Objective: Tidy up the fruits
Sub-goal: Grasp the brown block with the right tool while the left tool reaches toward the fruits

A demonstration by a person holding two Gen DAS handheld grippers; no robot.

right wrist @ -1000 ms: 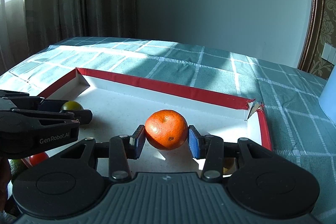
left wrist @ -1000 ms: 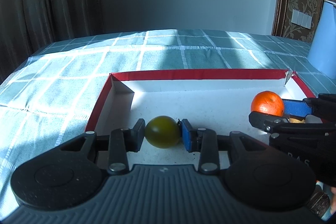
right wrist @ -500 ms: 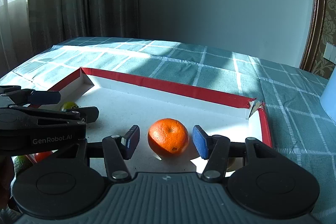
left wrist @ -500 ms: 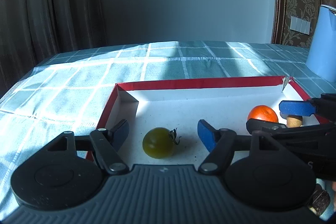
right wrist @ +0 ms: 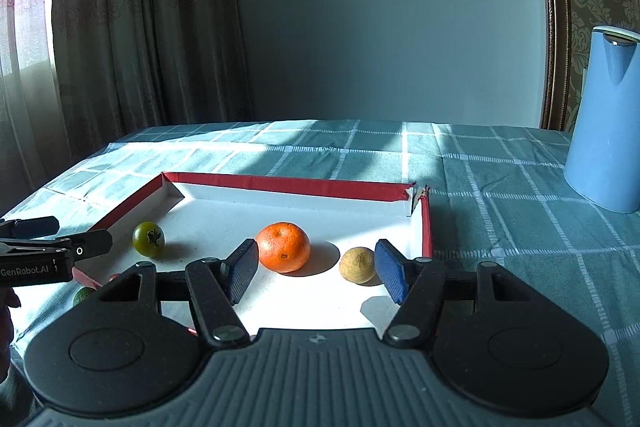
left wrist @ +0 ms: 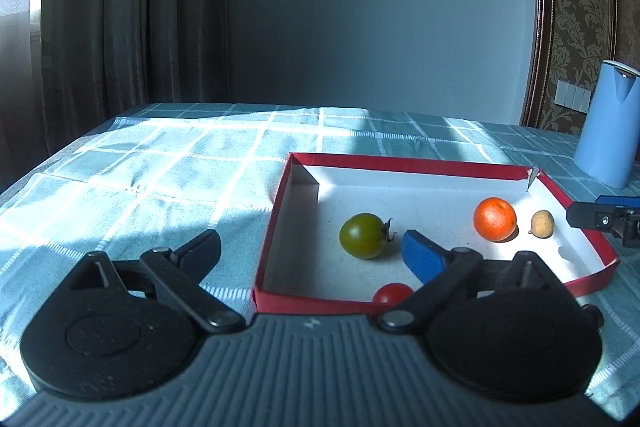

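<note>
From the left wrist, the left gripper (left wrist: 308,247) was opening, nothing between its jaws. A green tomato (left wrist: 363,235), an orange (left wrist: 494,219), a small tan fruit (left wrist: 542,224) and a red tomato (left wrist: 393,293) lay apart in the red-rimmed tray (left wrist: 276,211).

From the right wrist, the right gripper (right wrist: 316,269) stood released, its fingers astride the orange (right wrist: 283,247) and tan fruit (right wrist: 357,265), touching neither.

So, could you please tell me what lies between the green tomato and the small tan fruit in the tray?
The orange sits between them, clearest in the right wrist view.
</note>
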